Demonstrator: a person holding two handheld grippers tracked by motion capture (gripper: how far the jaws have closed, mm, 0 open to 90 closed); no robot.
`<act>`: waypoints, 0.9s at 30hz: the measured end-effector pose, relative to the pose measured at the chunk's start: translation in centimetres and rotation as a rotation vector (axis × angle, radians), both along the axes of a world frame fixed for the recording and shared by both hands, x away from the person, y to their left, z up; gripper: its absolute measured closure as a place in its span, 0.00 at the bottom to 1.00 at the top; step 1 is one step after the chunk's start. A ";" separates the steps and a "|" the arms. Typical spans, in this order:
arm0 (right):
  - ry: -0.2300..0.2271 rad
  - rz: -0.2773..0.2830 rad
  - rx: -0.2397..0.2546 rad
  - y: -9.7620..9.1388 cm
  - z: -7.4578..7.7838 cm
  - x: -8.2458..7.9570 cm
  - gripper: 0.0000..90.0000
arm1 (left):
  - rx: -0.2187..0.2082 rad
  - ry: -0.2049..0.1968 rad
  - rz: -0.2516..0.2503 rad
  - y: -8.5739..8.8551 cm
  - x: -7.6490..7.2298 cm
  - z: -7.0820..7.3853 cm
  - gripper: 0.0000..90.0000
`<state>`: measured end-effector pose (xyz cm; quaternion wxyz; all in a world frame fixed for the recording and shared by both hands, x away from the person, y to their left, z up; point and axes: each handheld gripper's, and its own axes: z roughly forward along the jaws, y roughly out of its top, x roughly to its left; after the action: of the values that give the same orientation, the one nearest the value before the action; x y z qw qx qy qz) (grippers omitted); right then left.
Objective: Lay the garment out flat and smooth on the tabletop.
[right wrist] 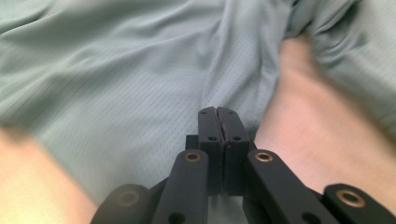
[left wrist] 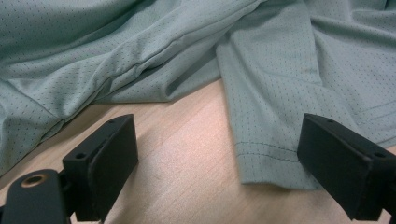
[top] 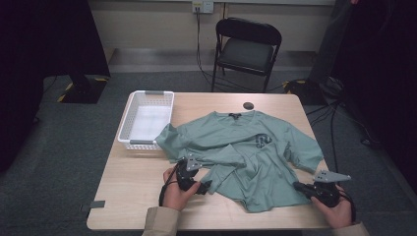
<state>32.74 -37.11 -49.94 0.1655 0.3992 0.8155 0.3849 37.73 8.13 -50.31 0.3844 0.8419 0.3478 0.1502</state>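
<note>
Item: green long-sleeved shirt point(top: 241, 152), spread front-up across the middle and right of the wooden table point(top: 133, 191); collar toward the far edge, hem toward the person, dark emblem on the chest; body rumpled, one sleeve folded inward over the front, its cuff point(left wrist: 271, 161) lying flat on bare wood.

Left gripper point(top: 204, 187): held low at the near left of the shirt; jaws stand wide apart, one on either side of the cuff, nothing pressed between them.

Right gripper point(top: 298, 186): at the shirt's near right corner; jaws drawn fully together, with a fold of the green fabric point(right wrist: 224, 100) apparently pinched at the tips, though the exact bite is partly hidden.

Other fittings: white slatted basket point(top: 129, 129) at the far left of the table, touching the shirt's sleeve; small dark disc point(top: 249, 105) near the far edge; black folding chair point(top: 247, 49) beyond.

Step in hand, as judged: securing the garment's near edge for straightening or folding; right side taken, left pending.

Next move calls for: left jaws to advance over the cuff and close; then both hands to lift or draw together without dragging the cloth.
</note>
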 end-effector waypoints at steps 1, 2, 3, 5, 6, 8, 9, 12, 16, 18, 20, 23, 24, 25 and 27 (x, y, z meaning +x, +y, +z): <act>0.003 0.010 0.002 0.0 0.0 -0.7 0.99 | 0.000 0.000 0.000 0.0 0.0 0.0 0.13; 0.004 0.017 0.004 0.0 0.0 -1.1 0.99 | 0.000 0.000 0.000 0.0 0.0 0.0 0.13; 0.007 0.026 0.008 -0.1 0.0 -1.6 0.99 | 0.001 0.000 0.000 0.0 0.0 0.0 0.13; 0.012 0.043 0.008 -0.1 0.0 -2.5 0.99 | 0.000 0.000 0.000 0.0 0.0 0.0 0.13; 0.008 0.039 0.008 -0.1 0.1 -2.7 0.94 | 0.000 0.000 0.000 0.0 0.0 0.0 0.13; -0.023 0.015 -0.001 0.0 0.3 -2.5 0.85 | 0.000 0.000 0.000 0.0 0.0 0.0 0.13; -0.033 -0.002 -0.001 0.0 0.5 -2.1 0.80 | 0.000 0.000 0.000 0.0 0.0 0.0 0.13; -0.082 -0.057 -0.015 0.2 1.1 -0.4 0.75 | -0.001 0.000 0.001 0.0 0.0 0.0 0.13; -0.092 -0.106 -0.045 0.5 1.1 2.6 0.75 | -0.002 0.000 -0.003 0.0 0.0 0.0 0.13; -0.076 -0.110 -0.054 0.9 0.8 3.6 0.75 | -0.001 0.000 -0.004 0.0 0.1 0.0 0.13; -0.072 -0.129 -0.068 1.2 0.5 4.0 0.74 | 0.000 0.000 -0.004 0.0 0.1 0.0 0.13; -0.069 -0.140 -0.064 1.2 0.0 4.3 0.76 | -0.001 0.000 -0.004 0.0 0.1 0.0 0.13; -0.069 -0.140 -0.061 1.2 -0.1 4.2 0.78 | 0.000 0.000 -0.004 0.0 0.1 0.0 0.13; -0.064 -0.134 -0.058 1.2 0.0 4.2 0.83 | 0.000 0.000 -0.003 0.0 0.0 0.0 0.13; -0.055 -0.118 -0.043 1.2 0.0 4.1 0.91 | 0.000 -0.001 -0.004 0.0 0.1 0.0 0.13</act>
<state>36.84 -35.94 -49.98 0.2185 0.4321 0.7939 0.3678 37.79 8.15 -50.31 0.3847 0.8426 0.3459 0.1496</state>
